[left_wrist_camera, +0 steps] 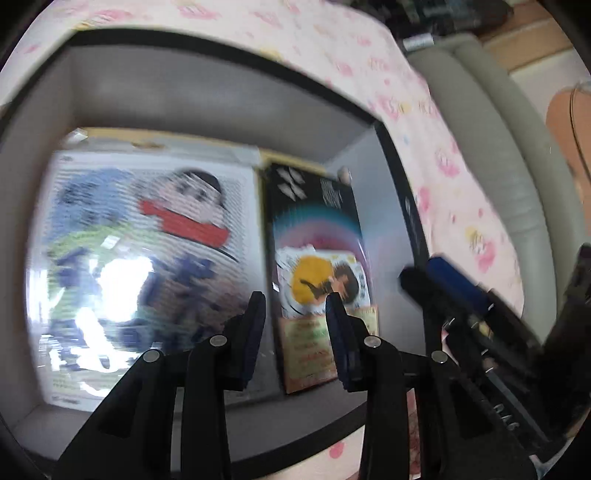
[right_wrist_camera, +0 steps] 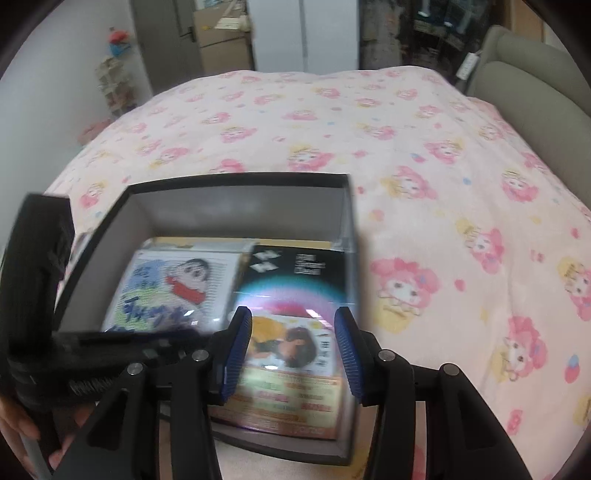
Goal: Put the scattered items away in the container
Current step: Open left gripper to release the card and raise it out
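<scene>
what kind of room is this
Most likely a bedroom: the box sits on a bed spread with a pink cartoon-print quilt, a padded grey headboard stands at the right, and cupboards line the far wall.

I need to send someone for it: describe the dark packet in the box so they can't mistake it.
On the pink-patterned bedspread sits an open black box. Two flat packets lie inside; take the right-hand one, black-topped, unlike its white cartoon-boy neighbour.

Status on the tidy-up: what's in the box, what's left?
Done: cartoon pack and black pack lie flat, side by side, in the box. In hand: nothing; left gripper and right gripper hover empty above it. Left: no loose items visible on the bedspread.
</scene>
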Motion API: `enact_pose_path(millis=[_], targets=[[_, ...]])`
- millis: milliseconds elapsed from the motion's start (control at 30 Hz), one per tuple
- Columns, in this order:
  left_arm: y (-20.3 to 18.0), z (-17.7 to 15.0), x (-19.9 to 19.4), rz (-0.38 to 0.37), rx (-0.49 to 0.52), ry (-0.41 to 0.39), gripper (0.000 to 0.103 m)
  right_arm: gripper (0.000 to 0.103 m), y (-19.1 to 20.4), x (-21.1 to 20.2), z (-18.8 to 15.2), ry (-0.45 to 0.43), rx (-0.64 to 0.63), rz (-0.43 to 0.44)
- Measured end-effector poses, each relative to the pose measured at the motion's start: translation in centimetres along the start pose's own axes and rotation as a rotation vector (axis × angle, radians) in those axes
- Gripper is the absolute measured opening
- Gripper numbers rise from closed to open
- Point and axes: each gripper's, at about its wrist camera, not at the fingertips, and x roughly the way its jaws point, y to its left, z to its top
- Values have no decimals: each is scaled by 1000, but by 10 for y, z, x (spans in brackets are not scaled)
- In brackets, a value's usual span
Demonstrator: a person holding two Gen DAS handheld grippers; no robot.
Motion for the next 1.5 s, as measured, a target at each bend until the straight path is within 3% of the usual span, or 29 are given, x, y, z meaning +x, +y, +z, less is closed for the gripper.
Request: enact_pose_path(millis=[100, 200, 367, 433, 567, 667, 800, 900, 1033, 1233, 1400, 1500], targets=[[13, 4, -17, 107, -10, -44, 33, 42, 12, 13, 0, 53, -33, 103], [25, 3, -22, 163, -17, -35, 33, 42, 26, 32, -2, 139, -70, 169], [33, 0, -6, 161, -19, 30, 33, 43, 26, 64, -12, 278, -40, 73], [24, 0, 5, 161, -16, 52, 33, 42, 20, 66, -14, 292, -3, 80], [20, 2, 20, 131, -41, 78, 33, 43, 22, 60, -17, 290, -3, 80], [20, 1, 26, 23, -63, 123, 31, 42, 19, 55, -17, 275, 1, 99], [34, 2, 8, -64, -128, 61, 31, 42, 17, 43, -16, 232, -4, 104], [47, 4, -13, -24, -169, -13, 31, 42, 11, 31, -14, 188, 15, 137], [47, 1, -15, 133, -116, 10, 28, 42, -4, 10, 0, 72, 53, 121], [28, -6, 9, 122, -67, 60, 26, 42, -27, -3, 8, 18, 132, 86], [-2, -12, 34, 40, -14, 143, 26, 42, -49, -4, 5, 23, 213, 70], [-9, -18, 34, 57, 21, 147, 27, 42, -53, -2, 2, 54, 227, 75]])
